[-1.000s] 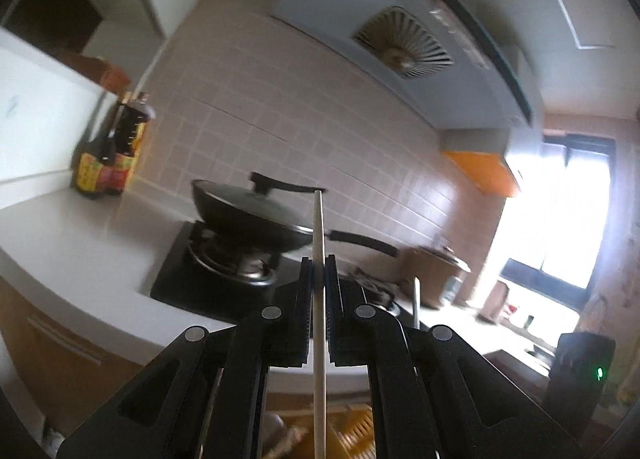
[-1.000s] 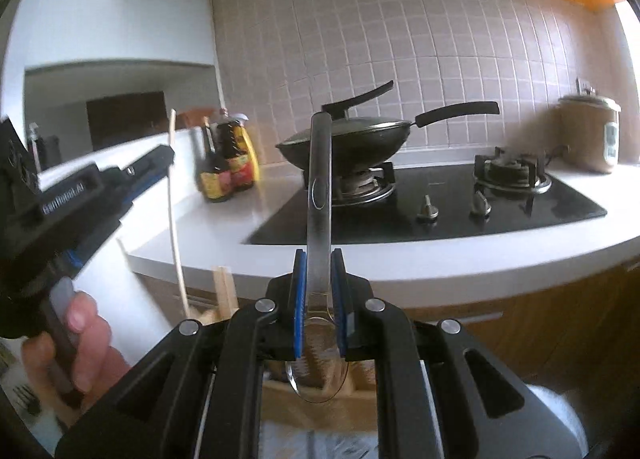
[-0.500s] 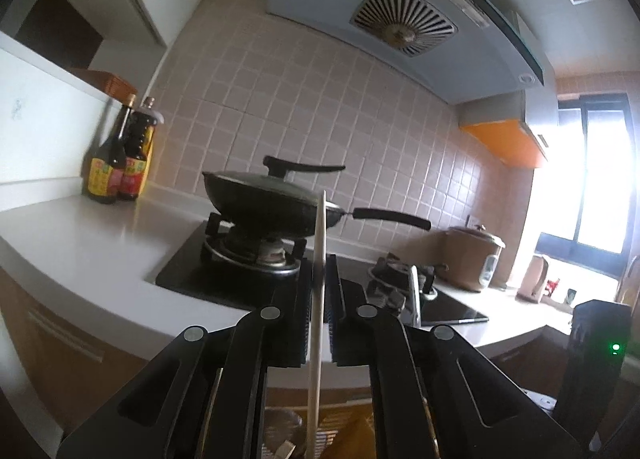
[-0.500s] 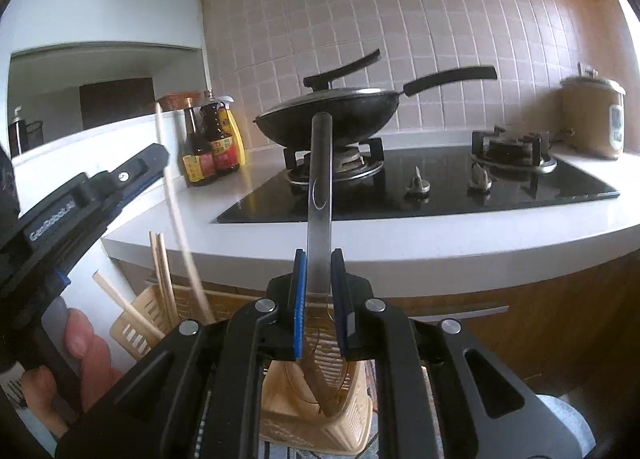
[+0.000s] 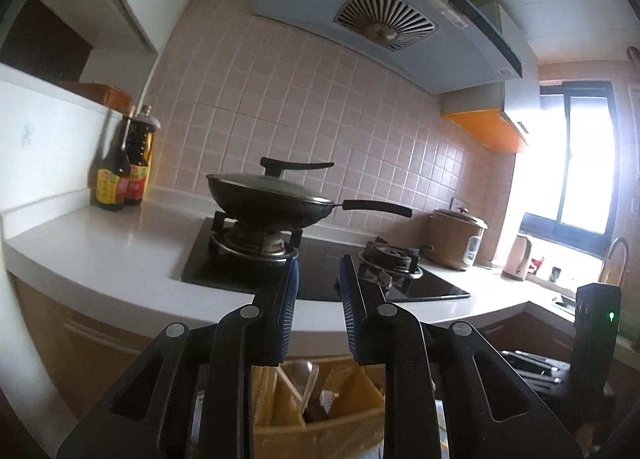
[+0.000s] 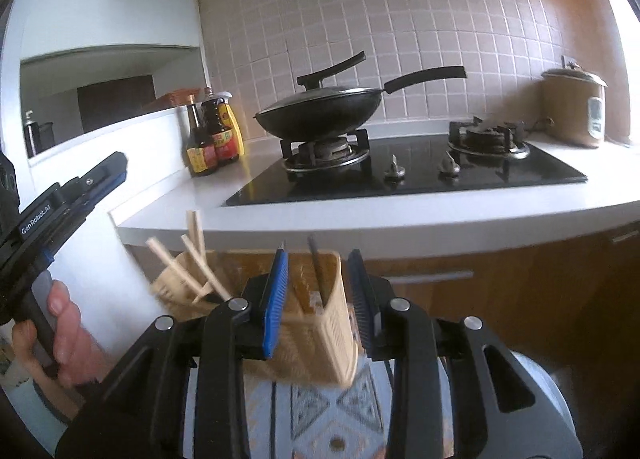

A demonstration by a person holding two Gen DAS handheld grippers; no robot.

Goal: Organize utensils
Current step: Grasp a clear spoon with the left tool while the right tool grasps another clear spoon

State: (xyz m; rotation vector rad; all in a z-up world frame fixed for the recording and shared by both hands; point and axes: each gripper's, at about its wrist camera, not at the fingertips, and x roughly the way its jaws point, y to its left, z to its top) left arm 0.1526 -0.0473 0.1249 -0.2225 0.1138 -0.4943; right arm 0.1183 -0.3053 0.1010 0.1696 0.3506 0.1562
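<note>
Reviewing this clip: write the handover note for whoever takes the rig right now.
Left claw: open, holding nothing.
Right claw: open, holding nothing, above the utensil basket.
Chopsticks stand tilted in the basket's left compartment; a dark utensil handle sticks up from the nearer one.
Done: those pieces are in the basket.
Left: no loose utensils show in either view, so check around before closing out.

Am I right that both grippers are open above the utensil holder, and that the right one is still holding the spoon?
Not quite: the right gripper holds nothing; the right wrist view shows its jaws apart and empty. The left gripper is open too, both above the utensil holder.
</note>
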